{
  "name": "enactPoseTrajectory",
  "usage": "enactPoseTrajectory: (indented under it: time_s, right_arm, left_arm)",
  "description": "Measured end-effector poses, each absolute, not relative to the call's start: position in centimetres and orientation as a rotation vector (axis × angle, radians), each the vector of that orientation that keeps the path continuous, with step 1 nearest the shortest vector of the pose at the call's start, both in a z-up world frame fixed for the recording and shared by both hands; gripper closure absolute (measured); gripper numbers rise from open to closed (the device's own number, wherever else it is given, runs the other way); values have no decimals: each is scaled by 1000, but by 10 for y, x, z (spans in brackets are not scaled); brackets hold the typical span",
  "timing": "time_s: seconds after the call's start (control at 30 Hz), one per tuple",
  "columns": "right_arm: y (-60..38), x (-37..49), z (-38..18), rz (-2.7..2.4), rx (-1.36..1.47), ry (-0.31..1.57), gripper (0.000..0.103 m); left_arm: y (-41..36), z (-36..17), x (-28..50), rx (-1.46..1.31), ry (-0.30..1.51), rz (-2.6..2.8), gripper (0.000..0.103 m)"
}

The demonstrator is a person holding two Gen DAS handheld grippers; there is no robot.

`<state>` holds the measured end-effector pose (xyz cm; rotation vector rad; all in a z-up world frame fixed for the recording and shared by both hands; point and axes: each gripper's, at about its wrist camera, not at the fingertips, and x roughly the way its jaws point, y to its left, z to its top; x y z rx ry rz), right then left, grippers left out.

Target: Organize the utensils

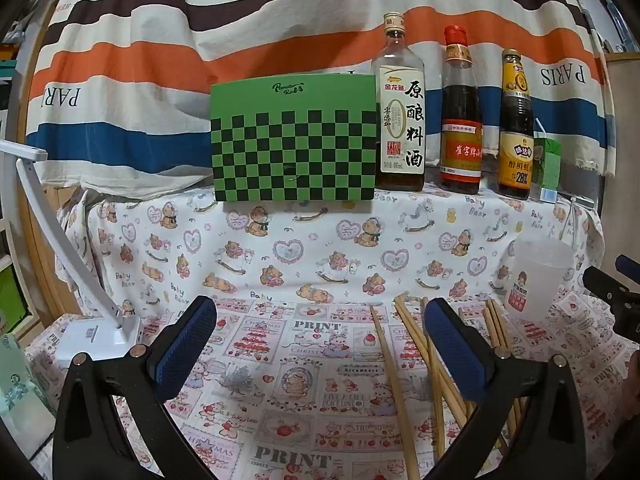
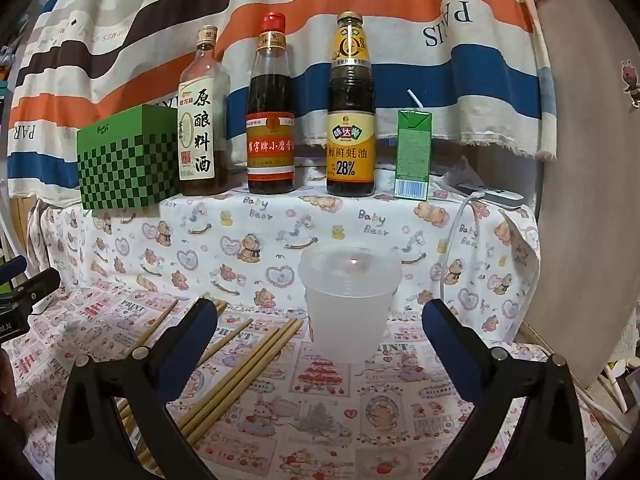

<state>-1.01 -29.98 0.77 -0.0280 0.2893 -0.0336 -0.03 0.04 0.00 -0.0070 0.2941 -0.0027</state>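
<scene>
Several bamboo chopsticks [image 1: 394, 372] lie loose on the patterned cloth, under and beside the right finger of my left gripper [image 1: 320, 344], which is open and empty above the cloth. A translucent plastic cup [image 1: 534, 276] stands upright to their right. In the right wrist view the cup [image 2: 348, 304] stands straight ahead between the fingers of my right gripper [image 2: 320, 340], which is open and empty. The chopsticks [image 2: 236, 376] lie to its left, partly hidden by the left finger. The other gripper shows at the left edge [image 2: 24, 292].
On a raised shelf behind stand a green checkered box [image 1: 294, 144], three sauce bottles [image 1: 460, 120] and a green drink carton [image 2: 414, 154]. A white lamp base [image 1: 100, 336] sits at the left. A power strip and cable [image 2: 492, 196] lie at the right.
</scene>
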Motion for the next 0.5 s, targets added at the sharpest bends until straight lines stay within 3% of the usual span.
enactPoseTrajectory:
  time_s: [0.5]
  right_arm:
    - [-300,-9,7,-31,-27,301,0]
  left_arm:
    - [0,0,0,-2,296,-1,0]
